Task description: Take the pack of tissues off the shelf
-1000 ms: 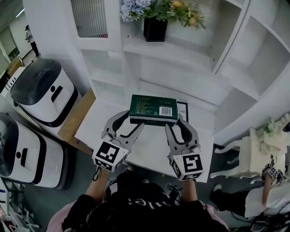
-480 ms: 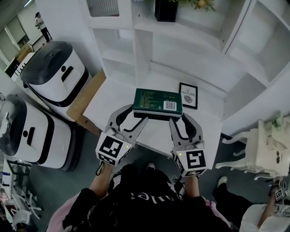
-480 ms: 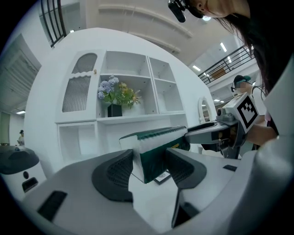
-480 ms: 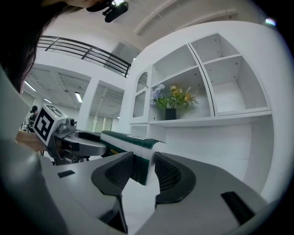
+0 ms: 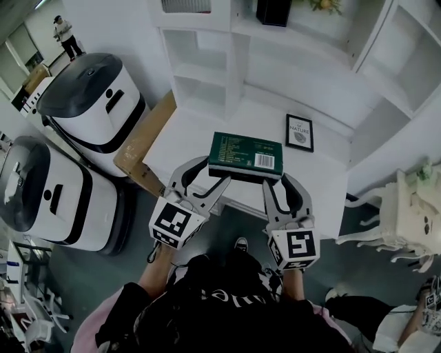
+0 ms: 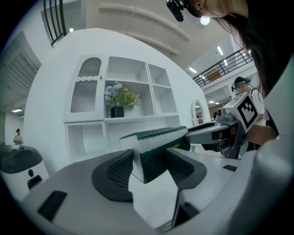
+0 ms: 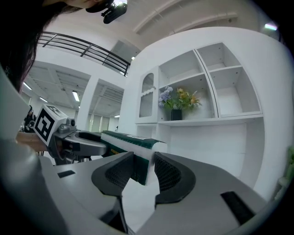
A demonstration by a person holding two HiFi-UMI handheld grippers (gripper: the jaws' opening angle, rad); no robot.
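The pack of tissues (image 5: 246, 156) is a dark green box with a white barcode label, held level in the air over the front part of the white table (image 5: 186, 131). My left gripper (image 5: 209, 173) is shut on its left end and my right gripper (image 5: 279, 181) on its right end. In the left gripper view the pack's (image 6: 156, 144) white end sits between the ribbed pads of the left gripper (image 6: 149, 167). In the right gripper view the pack (image 7: 133, 142) is pinched the same way by the right gripper (image 7: 140, 170).
A framed picture (image 5: 299, 132) lies on the table past the pack. The white shelf unit (image 5: 207, 76) stands behind, with a black flower pot (image 5: 274, 10) on it. Two white-and-black machines (image 5: 89, 107) and a cardboard box (image 5: 141, 148) are at the left, a white chair (image 5: 413, 220) at the right.
Both grippers have carried the pack back from the shelf side of the table toward its front edge, away from the framed picture. Both grips stay the same.
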